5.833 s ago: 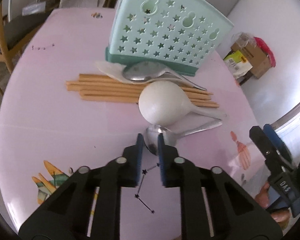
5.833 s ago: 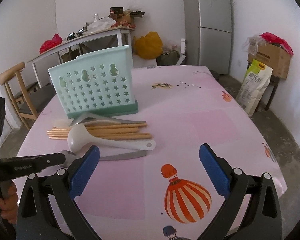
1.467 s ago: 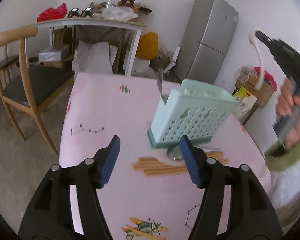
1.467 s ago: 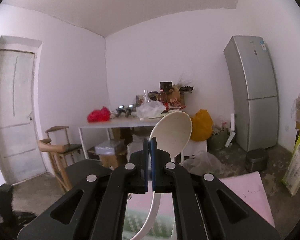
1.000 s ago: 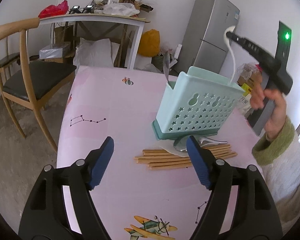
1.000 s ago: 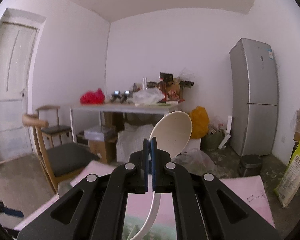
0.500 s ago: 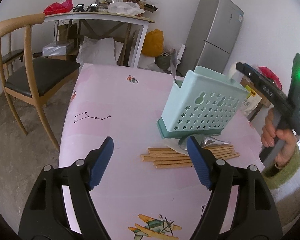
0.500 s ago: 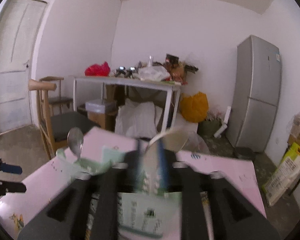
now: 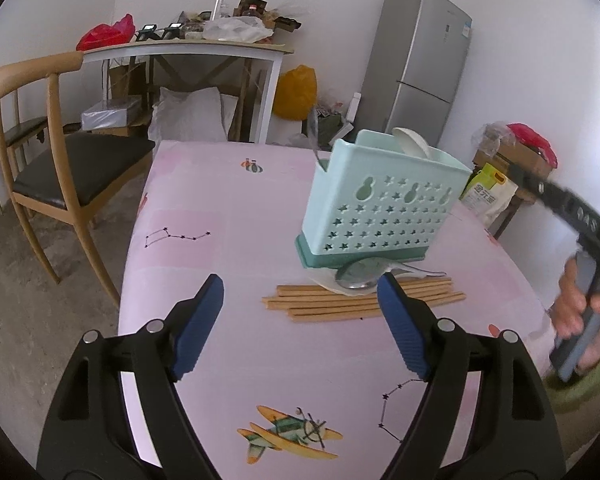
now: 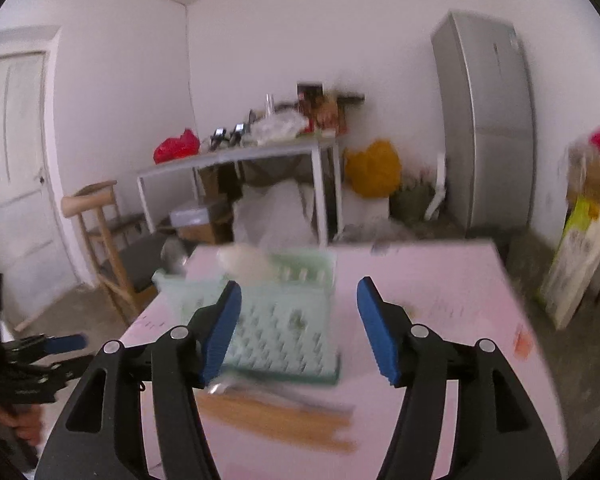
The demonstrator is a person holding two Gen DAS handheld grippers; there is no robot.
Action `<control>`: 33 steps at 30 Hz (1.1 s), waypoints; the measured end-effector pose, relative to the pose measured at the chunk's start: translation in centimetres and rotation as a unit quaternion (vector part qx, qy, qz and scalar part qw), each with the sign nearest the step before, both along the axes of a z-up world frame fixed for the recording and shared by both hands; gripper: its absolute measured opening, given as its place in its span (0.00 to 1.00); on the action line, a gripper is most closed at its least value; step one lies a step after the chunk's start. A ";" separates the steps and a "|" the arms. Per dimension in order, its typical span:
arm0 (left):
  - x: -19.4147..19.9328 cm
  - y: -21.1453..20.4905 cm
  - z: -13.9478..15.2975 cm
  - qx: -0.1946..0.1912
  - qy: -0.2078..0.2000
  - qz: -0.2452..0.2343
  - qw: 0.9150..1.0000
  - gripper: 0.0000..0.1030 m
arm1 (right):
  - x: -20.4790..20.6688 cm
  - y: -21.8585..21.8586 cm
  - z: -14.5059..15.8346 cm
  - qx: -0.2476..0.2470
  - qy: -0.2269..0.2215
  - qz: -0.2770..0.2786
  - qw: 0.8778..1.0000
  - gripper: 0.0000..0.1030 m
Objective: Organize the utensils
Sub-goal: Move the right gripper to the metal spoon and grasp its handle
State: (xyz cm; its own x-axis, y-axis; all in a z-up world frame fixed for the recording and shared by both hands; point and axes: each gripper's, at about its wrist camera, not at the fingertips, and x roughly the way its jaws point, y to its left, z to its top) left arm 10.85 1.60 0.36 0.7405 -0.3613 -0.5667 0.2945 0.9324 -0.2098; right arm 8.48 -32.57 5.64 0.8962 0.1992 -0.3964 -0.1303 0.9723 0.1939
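- Our right gripper (image 10: 298,328), black with blue pads, is opening with nothing between its jaws; we judge it spread to let go of a utensil over the holder.
- The white plastic ladle (image 9: 412,141) stands bowl-up in the mint-green star-perforated plastic holder (image 9: 380,208), beside a steel spoon (image 9: 314,136) upright at the holder's left end.
- Our left gripper (image 9: 300,328) hangs wide and empty above the pink tablecloth (image 9: 220,216), apparently waiting.
- Wooden chopsticks (image 9: 360,304) and a metal spoon (image 9: 364,276) lie flat just before the holder, not yet sorted.
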 end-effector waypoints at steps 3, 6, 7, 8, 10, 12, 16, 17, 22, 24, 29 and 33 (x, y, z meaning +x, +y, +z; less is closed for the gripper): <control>0.2 -0.6 -0.3 -0.004 0.015 -0.009 1.000 0.73 | -0.1 0.7 -2.3 0.022 0.052 0.026 0.998 0.57; 0.6 -1.1 -0.9 -0.005 0.033 -0.019 0.999 0.72 | 0.9 2.1 -4.5 0.012 0.100 0.058 0.993 0.57; 0.8 -1.3 -1.0 -0.004 0.038 -0.021 0.999 0.69 | 1.2 2.6 -4.8 0.005 0.107 0.063 0.992 0.57; 1.2 -1.6 -1.3 -0.003 0.044 -0.028 0.999 0.64 | 1.7 3.1 -5.5 -0.002 0.117 0.070 0.991 0.57; 1.9 -1.9 -1.8 -0.007 0.060 -0.034 0.998 0.56 | 2.7 3.3 -6.4 0.001 0.133 0.083 0.988 0.57; 2.9 -2.1 -2.4 -0.019 0.085 -0.037 0.995 0.42 | 4.3 2.9 -7.3 0.016 0.150 0.091 0.984 0.57; 5.9 -1.6 -4.1 -0.074 0.148 -0.029 0.986 0.27 | 6.9 2.3 -8.3 0.037 0.173 0.104 0.979 0.52; 6.5 -1.5 -4.4 -0.085 0.156 -0.028 0.984 0.25 | 7.4 2.3 -8.4 0.037 0.176 0.106 0.978 0.51; 9.5 -0.7 -6.0 -0.132 0.209 -0.008 0.969 0.19 | 9.4 2.1 -9.7 0.046 0.204 0.126 0.970 0.49; 10.0 -0.6 -6.4 -0.139 0.222 -0.008 0.965 0.18 | 10.0 2.3 -10.2 0.044 0.212 0.133 0.967 0.49; 10.5 -0.4 -7.4 -0.162 0.254 0.000 0.954 0.17 | 11.3 2.5 -11.0 0.041 0.230 0.147 0.961 0.49; 10.6 -0.8 -7.4 -0.164 0.256 0.006 0.953 0.10 | 11.7 3.1 -10.9 0.038 0.236 0.161 0.958 0.44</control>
